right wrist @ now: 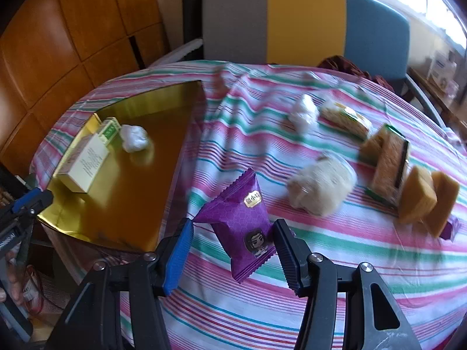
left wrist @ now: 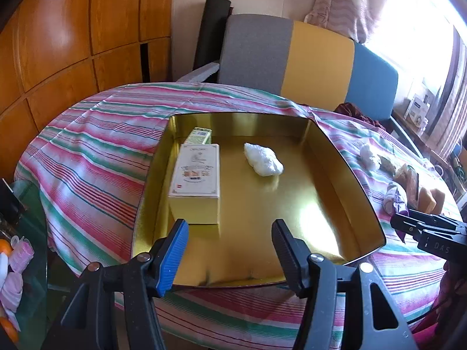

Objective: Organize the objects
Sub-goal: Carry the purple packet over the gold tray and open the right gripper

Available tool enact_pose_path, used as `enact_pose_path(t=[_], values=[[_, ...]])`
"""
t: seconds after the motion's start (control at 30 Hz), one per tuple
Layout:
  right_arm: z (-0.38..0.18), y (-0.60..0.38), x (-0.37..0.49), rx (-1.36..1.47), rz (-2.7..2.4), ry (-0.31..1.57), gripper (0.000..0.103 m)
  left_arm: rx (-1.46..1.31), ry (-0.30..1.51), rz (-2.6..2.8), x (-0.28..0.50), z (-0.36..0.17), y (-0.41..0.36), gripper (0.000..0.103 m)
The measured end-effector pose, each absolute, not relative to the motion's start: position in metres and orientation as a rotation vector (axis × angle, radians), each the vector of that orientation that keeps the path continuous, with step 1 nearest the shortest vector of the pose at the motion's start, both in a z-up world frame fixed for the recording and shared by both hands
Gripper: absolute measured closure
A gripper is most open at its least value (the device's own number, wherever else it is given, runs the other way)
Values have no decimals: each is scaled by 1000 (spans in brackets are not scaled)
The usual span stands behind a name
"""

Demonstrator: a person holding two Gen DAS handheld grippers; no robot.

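Observation:
A gold tray (left wrist: 344,175) lies on the striped tablecloth; it also shows in the right wrist view (right wrist: 122,204). In it are a white box (left wrist: 195,175), a green box (left wrist: 200,135) and a white wad (left wrist: 262,159). My left gripper (left wrist: 230,250) is open and empty over the tray's near edge. My right gripper (right wrist: 233,248) has its jaws around a purple snack packet (right wrist: 242,221), which sits between them above the cloth to the right of the tray. The right gripper also shows at the right edge of the left wrist view (left wrist: 394,218).
On the cloth to the right lie another white wad (right wrist: 303,112), a wrapped sandwich cake (right wrist: 347,118), a clear tub of pale food (right wrist: 321,188), a green-edged pack (right wrist: 391,163) and two yellow cakes (right wrist: 429,201). A grey, yellow and blue chair (right wrist: 306,20) stands behind the table.

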State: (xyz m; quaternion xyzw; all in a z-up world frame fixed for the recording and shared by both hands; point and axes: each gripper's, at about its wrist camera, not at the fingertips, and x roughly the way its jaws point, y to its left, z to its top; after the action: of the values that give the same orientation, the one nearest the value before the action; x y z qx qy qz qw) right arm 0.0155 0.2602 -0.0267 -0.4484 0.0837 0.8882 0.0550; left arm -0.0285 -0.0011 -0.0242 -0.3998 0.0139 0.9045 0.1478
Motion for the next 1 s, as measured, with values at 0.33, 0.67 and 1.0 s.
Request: enact_pose_path(t=[0.33,0.67,1.0], values=[[-9,179,-37,-1420,2908,145,46,-1163,-81,2763,-37,-12,-61,43],[-38,75,-86,-1588,2975,-34,46,-1193,-208,2902,-49,-12,-120,43],[-68,39,-104,-1664,2945,-132,33,-1250,-218,2910,-54,-27,-128,43]])
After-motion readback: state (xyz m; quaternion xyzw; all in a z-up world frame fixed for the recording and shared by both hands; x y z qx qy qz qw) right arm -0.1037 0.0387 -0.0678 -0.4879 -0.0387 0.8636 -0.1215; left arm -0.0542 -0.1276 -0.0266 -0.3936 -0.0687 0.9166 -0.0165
